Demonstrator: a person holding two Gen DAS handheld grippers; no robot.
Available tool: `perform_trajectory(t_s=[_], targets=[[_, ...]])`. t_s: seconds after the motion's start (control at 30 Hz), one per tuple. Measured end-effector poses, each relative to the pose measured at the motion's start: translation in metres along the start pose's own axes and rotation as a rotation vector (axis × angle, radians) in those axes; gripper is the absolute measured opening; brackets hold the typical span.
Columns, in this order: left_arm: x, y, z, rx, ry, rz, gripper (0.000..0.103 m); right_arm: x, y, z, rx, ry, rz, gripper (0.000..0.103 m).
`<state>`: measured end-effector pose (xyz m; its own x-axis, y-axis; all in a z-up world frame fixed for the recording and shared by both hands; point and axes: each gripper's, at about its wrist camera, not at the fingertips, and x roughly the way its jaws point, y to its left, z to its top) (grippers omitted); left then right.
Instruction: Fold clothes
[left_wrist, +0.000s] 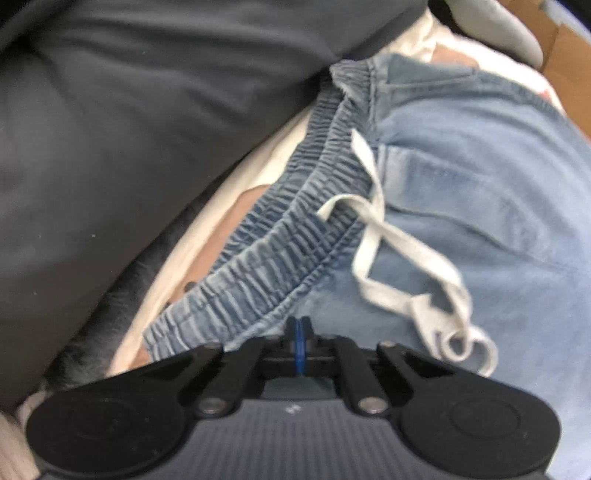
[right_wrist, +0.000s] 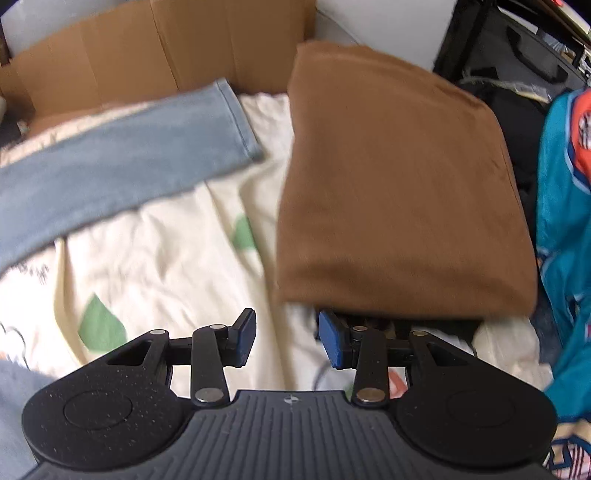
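Observation:
Light blue jeans (left_wrist: 480, 221) lie on the bed, their gathered elastic waistband (left_wrist: 288, 221) running diagonally and a white drawstring (left_wrist: 406, 273) loose across the front. My left gripper (left_wrist: 300, 326) is shut, its blue pads pinched together on the denim just below the waistband. In the right wrist view one jeans leg (right_wrist: 110, 166) stretches across the white patterned sheet (right_wrist: 177, 258). My right gripper (right_wrist: 288, 334) hangs open over the sheet with nothing between its pads, just in front of a folded brown garment (right_wrist: 388, 184).
A dark grey cloth (left_wrist: 129, 110) fills the upper left beside the waistband. A cardboard box (right_wrist: 147, 48) stands behind the bed. A teal and orange garment (right_wrist: 565, 221) hangs at the right edge, with dark clutter (right_wrist: 517, 74) behind it.

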<state>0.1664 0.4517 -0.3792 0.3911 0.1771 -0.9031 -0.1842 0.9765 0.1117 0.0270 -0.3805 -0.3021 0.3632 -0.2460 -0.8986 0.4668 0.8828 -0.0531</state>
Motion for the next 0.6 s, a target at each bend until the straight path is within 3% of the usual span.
perform_trajectory(t_s=[0.23, 0.4, 0.43, 0.47, 0.53, 0.6], targets=[[0.009, -0.003, 0.003, -0.006, 0.007, 0.064, 0.003, 0.004, -0.019, -0.025, 0.063, 0.059, -0.015, 0.045], [-0.008, -0.002, 0.008, -0.047, 0.058, 0.056, 0.003, -0.001, -0.034, -0.033, 0.087, 0.072, 0.014, 0.045], [-0.016, -0.002, 0.008, -0.056, 0.061, 0.054, 0.006, -0.003, -0.038, -0.033, 0.093, 0.069, 0.021, 0.045], [-0.026, -0.004, 0.007, -0.061, 0.059, 0.047, 0.021, -0.006, -0.041, -0.033, 0.100, 0.064, 0.027, 0.045], [-0.047, -0.010, 0.005, -0.053, 0.047, 0.037, 0.041, -0.014, -0.047, -0.033, 0.115, 0.048, 0.032, 0.045], [-0.068, -0.019, 0.004, -0.041, 0.029, 0.031, 0.043, -0.025, -0.055, -0.030, 0.140, 0.027, 0.039, 0.045]])
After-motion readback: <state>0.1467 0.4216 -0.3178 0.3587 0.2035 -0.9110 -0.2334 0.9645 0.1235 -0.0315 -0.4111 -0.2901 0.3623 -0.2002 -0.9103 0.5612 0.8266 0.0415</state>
